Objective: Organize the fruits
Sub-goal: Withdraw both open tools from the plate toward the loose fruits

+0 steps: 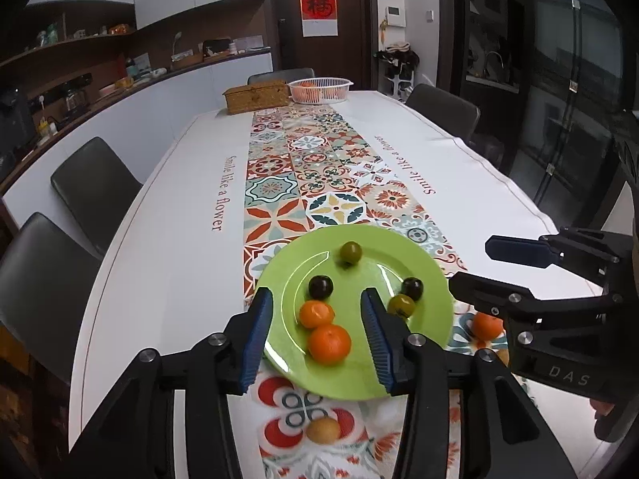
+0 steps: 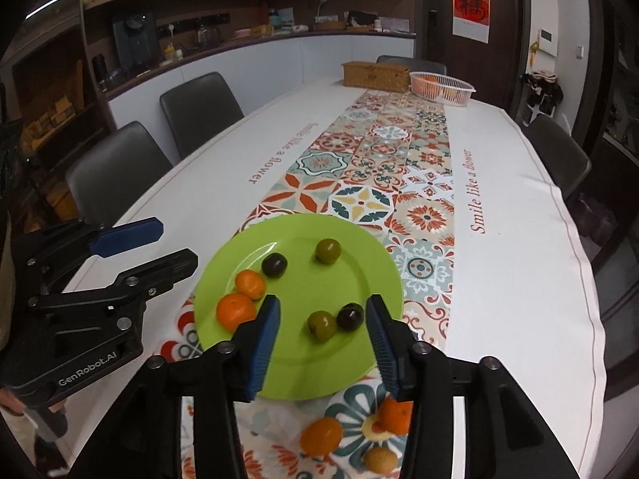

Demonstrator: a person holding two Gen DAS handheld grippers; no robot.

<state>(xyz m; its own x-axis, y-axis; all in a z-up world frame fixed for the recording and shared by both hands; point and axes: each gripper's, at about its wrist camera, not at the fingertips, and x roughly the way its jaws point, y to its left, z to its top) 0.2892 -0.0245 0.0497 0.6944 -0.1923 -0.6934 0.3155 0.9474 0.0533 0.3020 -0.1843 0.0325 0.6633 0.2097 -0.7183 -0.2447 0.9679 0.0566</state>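
Note:
A green plate (image 1: pixel 423 263) (image 2: pixel 295 363) lies on the patterned runner near the table's front. On it are two oranges (image 1: pixel 330 343) (image 2: pixel 235 310), two dark plums (image 1: pixel 320 287) (image 2: pixel 350 316) and two green fruits (image 1: pixel 351 252) (image 2: pixel 321 325). My left gripper (image 1: pixel 317 335) is open and empty, its jaws either side of the oranges, above the plate. My right gripper (image 2: pixel 322 339) is open and empty over the green fruit and dark plum. Loose oranges (image 2: pixel 321 435) and a tan fruit (image 2: pixel 380 459) (image 1: pixel 323 430) lie on the runner in front of the plate.
A white basket (image 1: pixel 319 90) (image 2: pixel 443 87) with oranges and a woven box (image 1: pixel 256 97) (image 2: pixel 375 76) stand at the table's far end. Dark chairs (image 1: pixel 94 183) (image 2: pixel 199 107) line the sides. Each gripper shows in the other's view, the right (image 1: pixel 499 267) and the left (image 2: pixel 159 243).

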